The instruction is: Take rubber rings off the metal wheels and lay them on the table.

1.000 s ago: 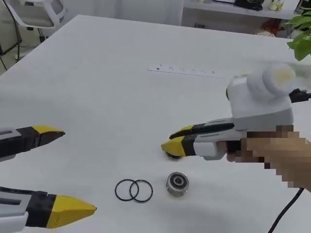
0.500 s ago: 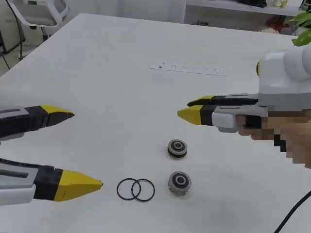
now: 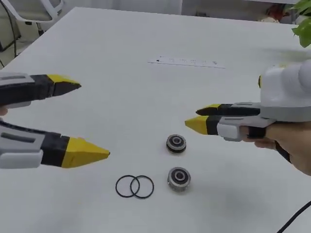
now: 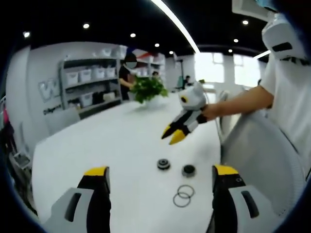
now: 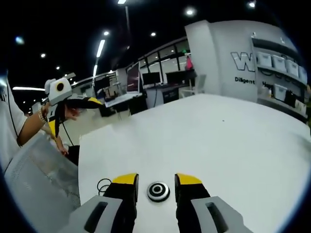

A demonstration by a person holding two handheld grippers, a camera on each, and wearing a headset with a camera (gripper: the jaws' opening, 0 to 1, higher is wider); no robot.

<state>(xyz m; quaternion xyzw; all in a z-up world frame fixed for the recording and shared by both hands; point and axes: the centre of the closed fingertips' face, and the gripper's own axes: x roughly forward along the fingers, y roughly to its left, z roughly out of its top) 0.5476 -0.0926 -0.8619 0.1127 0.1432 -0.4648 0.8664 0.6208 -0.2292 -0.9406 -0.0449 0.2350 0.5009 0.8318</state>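
Two small metal wheels lie on the white table (image 3: 121,97). The farther wheel (image 3: 176,143) carries a black rubber ring; the nearer wheel (image 3: 179,177) looks bare metal. Two loose black rings (image 3: 134,187) lie overlapping to its left. My right gripper (image 3: 193,119) hovers to the right of and above the farther wheel, jaws slightly apart and holding nothing. In the right gripper view that wheel (image 5: 158,191) shows between the jaws of my right gripper (image 5: 157,178). My left gripper (image 3: 90,120) hangs wide open at the left; its own view shows both wheels (image 4: 164,164) (image 4: 188,170) and the rings (image 4: 183,195).
A strip of paper with print (image 3: 187,62) lies farther back on the table. A potted plant (image 4: 148,88) stands at the far end. A chair (image 3: 29,12) stands off the far left corner. A cable (image 3: 294,218) trails at the lower right.
My right gripper, down at the farther wheel a second ago, has lifted and drawn back to the right, leaving the wheel on the table. My left gripper has risen slightly.
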